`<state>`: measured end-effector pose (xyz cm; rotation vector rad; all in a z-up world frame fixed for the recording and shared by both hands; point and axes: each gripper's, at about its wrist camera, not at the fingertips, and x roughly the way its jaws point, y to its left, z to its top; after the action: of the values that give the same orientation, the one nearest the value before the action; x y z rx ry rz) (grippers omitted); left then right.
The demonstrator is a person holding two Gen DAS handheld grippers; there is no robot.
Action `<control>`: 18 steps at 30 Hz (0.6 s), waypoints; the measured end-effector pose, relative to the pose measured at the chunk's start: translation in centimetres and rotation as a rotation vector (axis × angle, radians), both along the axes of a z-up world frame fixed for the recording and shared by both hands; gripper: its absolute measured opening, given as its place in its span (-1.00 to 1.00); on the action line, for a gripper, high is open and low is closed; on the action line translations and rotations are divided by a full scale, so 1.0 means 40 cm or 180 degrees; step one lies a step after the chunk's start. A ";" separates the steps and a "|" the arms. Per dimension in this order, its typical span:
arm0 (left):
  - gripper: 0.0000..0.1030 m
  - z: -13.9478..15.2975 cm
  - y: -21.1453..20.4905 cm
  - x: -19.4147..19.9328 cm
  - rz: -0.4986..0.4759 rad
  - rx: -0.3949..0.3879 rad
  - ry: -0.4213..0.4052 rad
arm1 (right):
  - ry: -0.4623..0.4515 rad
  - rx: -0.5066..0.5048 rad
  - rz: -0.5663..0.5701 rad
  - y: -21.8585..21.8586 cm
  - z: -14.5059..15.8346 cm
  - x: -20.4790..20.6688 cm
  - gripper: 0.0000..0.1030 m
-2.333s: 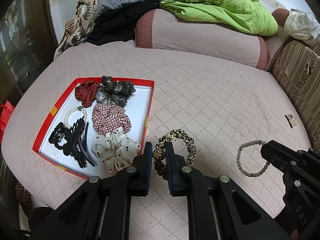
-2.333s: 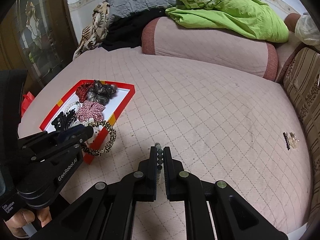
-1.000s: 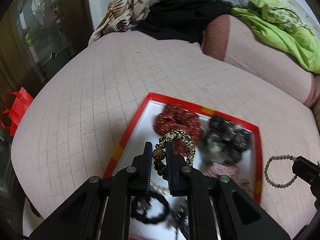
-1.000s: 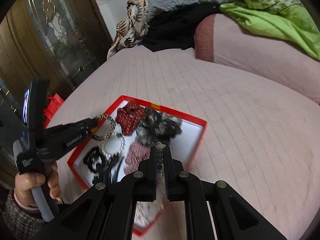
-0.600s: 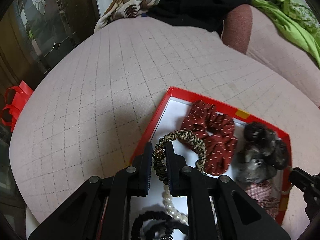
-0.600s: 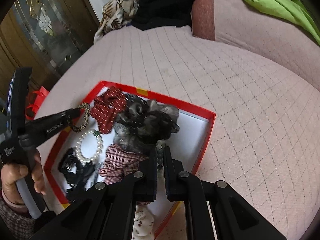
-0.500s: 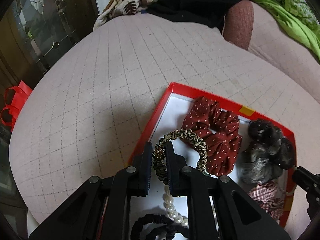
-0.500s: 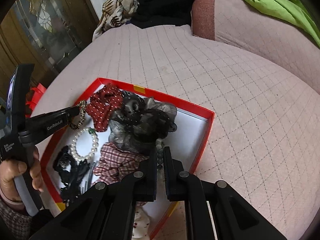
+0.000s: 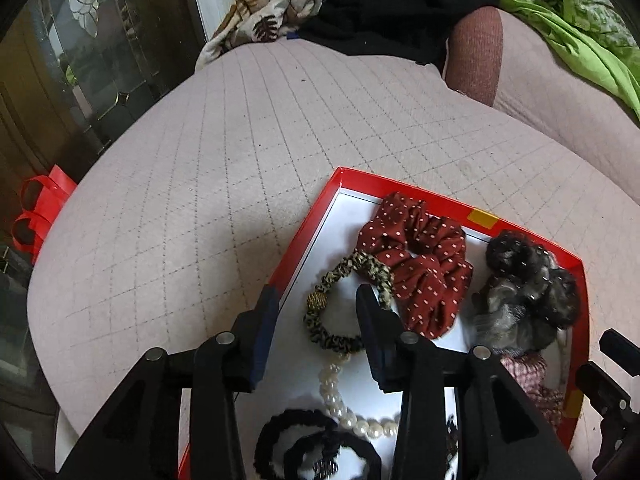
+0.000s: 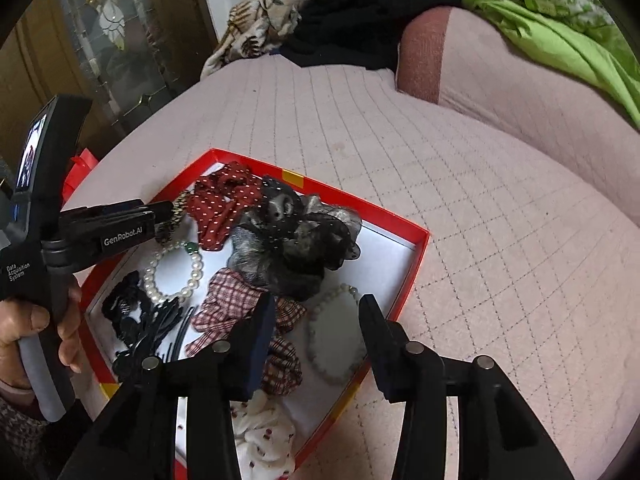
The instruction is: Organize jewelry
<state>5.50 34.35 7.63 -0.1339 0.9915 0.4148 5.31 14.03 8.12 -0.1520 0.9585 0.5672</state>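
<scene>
A red-rimmed tray (image 9: 400,184) (image 10: 416,236) lies on the pink quilted bed. My left gripper (image 9: 316,300) is open above its left side. The leopard-print hair tie (image 9: 344,304) lies loose in the tray between the open fingers, beside the red dotted scrunchie (image 9: 416,256) (image 10: 224,204). My right gripper (image 10: 318,308) is open over the tray's right side. The grey bead bracelet (image 10: 336,336) lies loose on the tray floor between its fingers. The left gripper also shows in the right wrist view (image 10: 160,216).
The tray also holds a dark grey scrunchie (image 10: 296,240), a plaid scrunchie (image 10: 248,320), a pearl bracelet (image 10: 172,272), black hair ties and clips (image 10: 140,324) and a white dotted scrunchie (image 10: 264,436). A bolster pillow (image 10: 480,76) and green cloth (image 10: 560,20) lie behind. A red bag (image 9: 36,208) sits left of the bed.
Both grippers carried their items over the tray and opened. The leopard hair tie and the grey bead bracelet have dropped into the tray.
</scene>
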 end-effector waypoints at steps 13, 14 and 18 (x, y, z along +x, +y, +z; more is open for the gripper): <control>-0.15 0.093 -0.160 -0.135 -0.0277 0.0106 -0.0180 | 0.0095 0.0040 -0.0347 -0.110 0.041 -0.122 -0.07; -0.14 0.097 -0.175 -0.149 -0.0298 0.0086 -0.0196 | 0.0096 0.0026 -0.0364 -0.121 0.042 -0.138 -0.07; -0.13 0.105 -0.234 -0.195 -0.0398 0.0060 -0.0238 | 0.0080 -0.0048 -0.0438 -0.171 0.038 -0.192 0.01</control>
<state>-2.30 24.97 11.85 -0.0695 0.9168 0.3024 -2.38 7.18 9.65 -0.0917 0.9895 0.4362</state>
